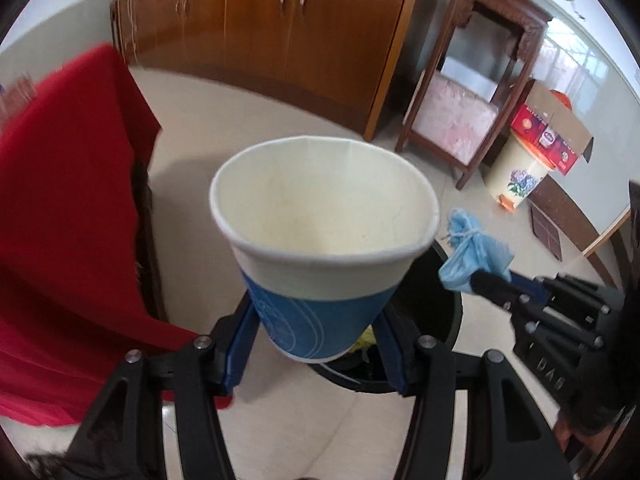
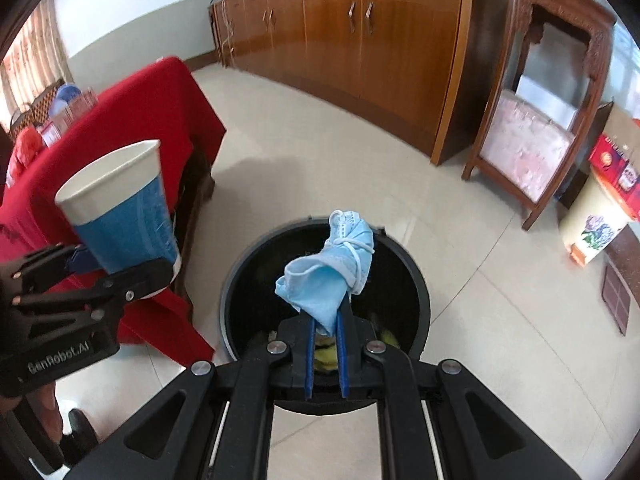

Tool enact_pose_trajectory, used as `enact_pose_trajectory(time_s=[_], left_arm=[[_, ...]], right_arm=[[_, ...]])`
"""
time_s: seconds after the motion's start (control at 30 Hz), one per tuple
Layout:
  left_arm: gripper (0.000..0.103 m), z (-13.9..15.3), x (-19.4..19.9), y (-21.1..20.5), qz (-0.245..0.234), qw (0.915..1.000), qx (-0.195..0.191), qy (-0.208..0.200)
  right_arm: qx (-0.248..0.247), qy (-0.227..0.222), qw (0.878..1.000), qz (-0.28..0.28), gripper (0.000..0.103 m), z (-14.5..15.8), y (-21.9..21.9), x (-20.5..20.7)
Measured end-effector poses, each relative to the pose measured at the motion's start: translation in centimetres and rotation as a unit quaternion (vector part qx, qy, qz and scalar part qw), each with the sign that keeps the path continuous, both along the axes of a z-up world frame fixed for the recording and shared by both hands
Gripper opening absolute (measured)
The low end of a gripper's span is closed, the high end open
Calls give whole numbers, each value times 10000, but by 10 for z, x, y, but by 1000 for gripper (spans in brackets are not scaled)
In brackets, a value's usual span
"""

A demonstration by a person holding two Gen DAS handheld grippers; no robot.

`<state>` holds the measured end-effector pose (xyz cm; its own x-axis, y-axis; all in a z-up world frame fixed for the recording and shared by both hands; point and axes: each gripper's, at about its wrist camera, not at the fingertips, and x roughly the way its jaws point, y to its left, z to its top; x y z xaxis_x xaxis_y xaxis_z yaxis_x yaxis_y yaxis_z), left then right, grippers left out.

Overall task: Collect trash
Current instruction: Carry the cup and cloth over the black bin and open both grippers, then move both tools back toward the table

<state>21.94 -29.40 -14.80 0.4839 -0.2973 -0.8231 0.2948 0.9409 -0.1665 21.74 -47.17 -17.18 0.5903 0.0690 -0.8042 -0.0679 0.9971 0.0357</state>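
Black and round, the bin point(image 2: 326, 316) stands open on the pale tiled floor point(image 2: 500, 320), and everything else is placed around it. Directly above its mouth the right gripper point(image 2: 326, 322) is pinched tight on a crumpled blue face mask point(image 2: 328, 270) (ear loops wound round the bundle). Just to the left of the bin the left gripper point(image 1: 316, 340) holds a paper cup point(image 1: 322, 248), blue below and white above; its jaws are partly spread and press on the cup's lower sides. The cup is tilted, its empty mouth open to the left wrist camera. Yellowish scraps point(image 2: 326, 354) lie inside the bin. A red cloth point(image 2: 140, 120) hangs over a table just left of the bin. Beyond the bin, well apart, runs a row of wooden cabinets point(image 2: 360, 40).
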Motion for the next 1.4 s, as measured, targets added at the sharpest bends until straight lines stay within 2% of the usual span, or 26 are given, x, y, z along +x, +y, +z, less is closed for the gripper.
enact_pose_trajectory(time_s=[0.2,0.3,0.33,0.37,0.43,0.47,0.53,0.57,0.67,0.83,1.17,1.4], left_arm=[[57,-28,14,-26,-55,9992,53,399],[62,-45,21,-38,-224,9978,-20,629],[73,-50,22,-36,-191,9973,51,708],[80,-55,24,-33,-82,9968,114,791],[86,-56,24,-17,108,9966,210,795],[92,-54,22,-12,139,9966,359,725],[97,-44,14,0,118,9966,683,439],[97,-37,9,4,98,9959,866,250],[97,-21,-4,17,105,9933,1147,-100],[98,2,-12,40,293,9937,1048,-257],[98,64,-28,74,362,9905,1092,-751],[98,86,-34,117,650,9859,1070,-1113]], right_arm=[[148,427,9988,213,10,-50,-16,16],[198,548,9977,342,11,-67,-19,23],[249,567,9971,437,16,-72,-18,24],[142,630,9967,494,39,-81,-18,26],[-237,677,9968,344,69,-91,-18,26],[-206,651,9972,317,69,-92,-20,23],[-193,662,9974,191,72,-93,-23,20],[-183,640,9977,123,83,-93,-24,18],[-46,569,9983,-100,100,-84,-22,19],[-82,470,9988,-78,103,-59,3,28],[2,-72,9999,-130,103,19,38,23],[4,-306,9995,41,103,56,81,14]])
